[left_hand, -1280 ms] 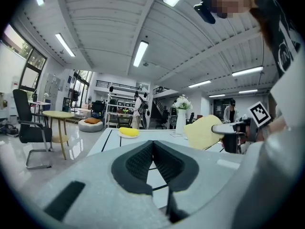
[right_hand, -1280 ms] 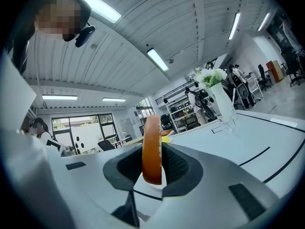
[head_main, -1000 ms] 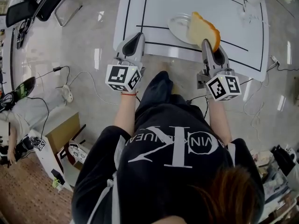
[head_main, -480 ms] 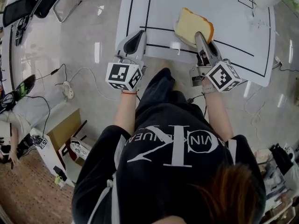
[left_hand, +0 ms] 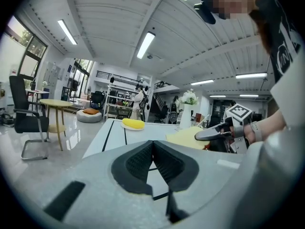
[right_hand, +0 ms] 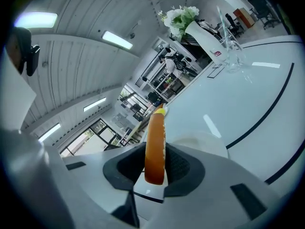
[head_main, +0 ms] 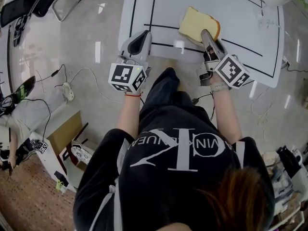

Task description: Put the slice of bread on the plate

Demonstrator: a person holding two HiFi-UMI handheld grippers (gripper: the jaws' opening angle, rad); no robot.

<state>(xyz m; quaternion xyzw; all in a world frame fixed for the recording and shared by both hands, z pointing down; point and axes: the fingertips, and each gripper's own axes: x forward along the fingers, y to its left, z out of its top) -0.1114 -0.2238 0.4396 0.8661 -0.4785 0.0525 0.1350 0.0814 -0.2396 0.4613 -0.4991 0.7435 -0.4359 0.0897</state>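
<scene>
A slice of bread (head_main: pixel 198 23) with a brown crust lies nearly flat, low over the near part of the white table (head_main: pixel 159 4). My right gripper (head_main: pixel 207 34) is shut on its near edge. In the right gripper view the crust (right_hand: pixel 155 142) stands edge-on between the pads, with the pale plate (right_hand: pixel 205 140) just beyond and under it. In the head view the bread hides the plate. My left gripper (head_main: pixel 142 36) hovers at the table's near edge, left of the bread, jaws shut and empty (left_hand: pixel 153 149). From there the bread (left_hand: pixel 187 137) shows at right.
A yellow item on a small plate (left_hand: pixel 133 124) sits farther back on the table. A white vase with flowers (left_hand: pixel 187 112) stands at the far right, near a glass (right_hand: pixel 232 56). Black lines cross the tabletop. Cables (head_main: pixel 67 88) and chairs (head_main: pixel 29 6) lie on the floor at left.
My right gripper rolled and sank, so the bread went from standing upright to lying nearly flat over the plate, which it now covers. The left gripper barely moved.
</scene>
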